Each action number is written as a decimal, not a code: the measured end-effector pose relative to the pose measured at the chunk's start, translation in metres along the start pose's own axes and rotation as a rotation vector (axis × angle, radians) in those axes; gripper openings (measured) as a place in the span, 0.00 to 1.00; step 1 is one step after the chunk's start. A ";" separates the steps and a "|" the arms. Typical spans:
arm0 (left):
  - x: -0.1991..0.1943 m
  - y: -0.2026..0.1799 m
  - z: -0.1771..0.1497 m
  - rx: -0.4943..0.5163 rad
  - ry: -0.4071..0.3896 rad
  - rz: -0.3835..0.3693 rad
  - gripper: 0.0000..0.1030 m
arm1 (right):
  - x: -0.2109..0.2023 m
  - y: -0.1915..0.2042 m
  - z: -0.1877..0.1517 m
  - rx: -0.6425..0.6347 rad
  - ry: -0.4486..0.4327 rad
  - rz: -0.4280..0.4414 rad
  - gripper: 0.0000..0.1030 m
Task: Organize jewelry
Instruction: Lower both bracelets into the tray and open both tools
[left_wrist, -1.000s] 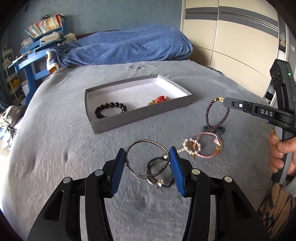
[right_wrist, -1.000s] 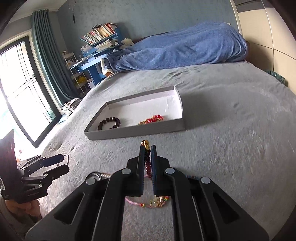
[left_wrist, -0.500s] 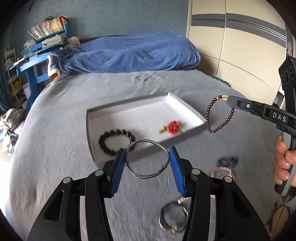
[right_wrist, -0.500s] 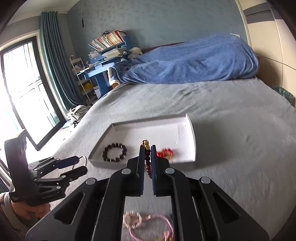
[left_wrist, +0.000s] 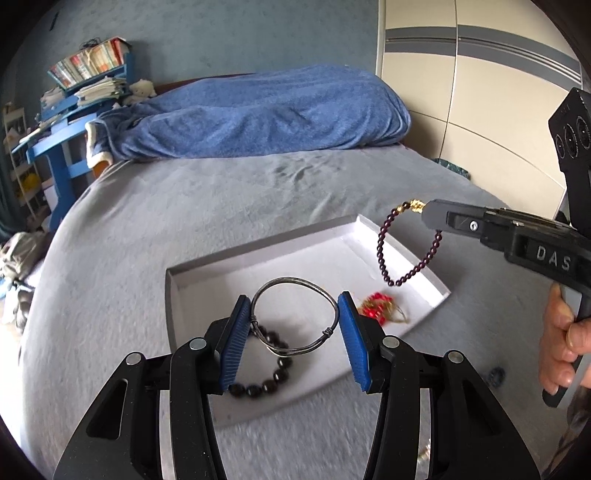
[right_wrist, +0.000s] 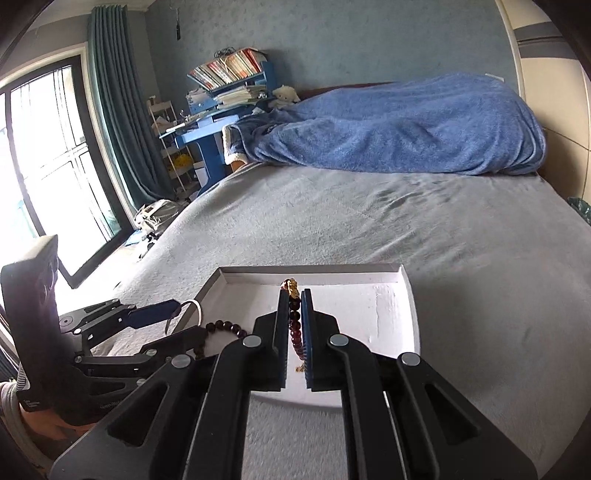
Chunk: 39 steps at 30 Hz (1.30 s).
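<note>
My left gripper (left_wrist: 293, 314) is shut on a thin silver wire bangle (left_wrist: 295, 291) and holds it above the grey tray (left_wrist: 184, 275) with the white floor. In the tray lie a black bead bracelet (left_wrist: 275, 374) and a red and gold piece (left_wrist: 378, 308). My right gripper (right_wrist: 294, 295) is shut on a dark purple bead bracelet with a gold clasp (right_wrist: 293, 325); in the left wrist view the bracelet (left_wrist: 384, 258) hangs over the tray's right end. The tray (right_wrist: 406, 280) lies just below my right fingers.
The tray rests on a grey bedspread (left_wrist: 184, 192). A blue blanket (left_wrist: 258, 110) is heaped at the far end. More jewelry (left_wrist: 495, 374) lies on the bed at the lower right. A blue desk with books (right_wrist: 221, 96) and a window (right_wrist: 48, 166) stand left.
Both grippers have lifted their bracelets off the bed and moved forward over the tray. The loose jewelry on the bed has dropped out of view behind them.
</note>
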<state>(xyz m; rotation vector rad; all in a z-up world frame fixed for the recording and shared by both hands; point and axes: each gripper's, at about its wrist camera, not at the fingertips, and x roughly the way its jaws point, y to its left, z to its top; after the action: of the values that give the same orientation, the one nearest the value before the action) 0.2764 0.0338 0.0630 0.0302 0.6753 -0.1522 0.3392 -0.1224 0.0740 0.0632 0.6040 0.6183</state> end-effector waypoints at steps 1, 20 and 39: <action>0.007 0.002 0.003 0.000 0.008 0.001 0.48 | 0.008 -0.001 0.001 0.004 0.009 0.003 0.06; 0.132 0.048 0.014 -0.094 0.285 0.043 0.48 | 0.117 -0.046 -0.014 0.097 0.205 -0.048 0.06; 0.071 0.044 0.001 -0.102 0.172 0.046 0.84 | 0.059 -0.037 -0.034 0.035 0.122 -0.107 0.34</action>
<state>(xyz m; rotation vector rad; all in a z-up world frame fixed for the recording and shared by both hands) 0.3377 0.0679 0.0183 -0.0395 0.8522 -0.0713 0.3788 -0.1238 0.0071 0.0259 0.7320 0.5107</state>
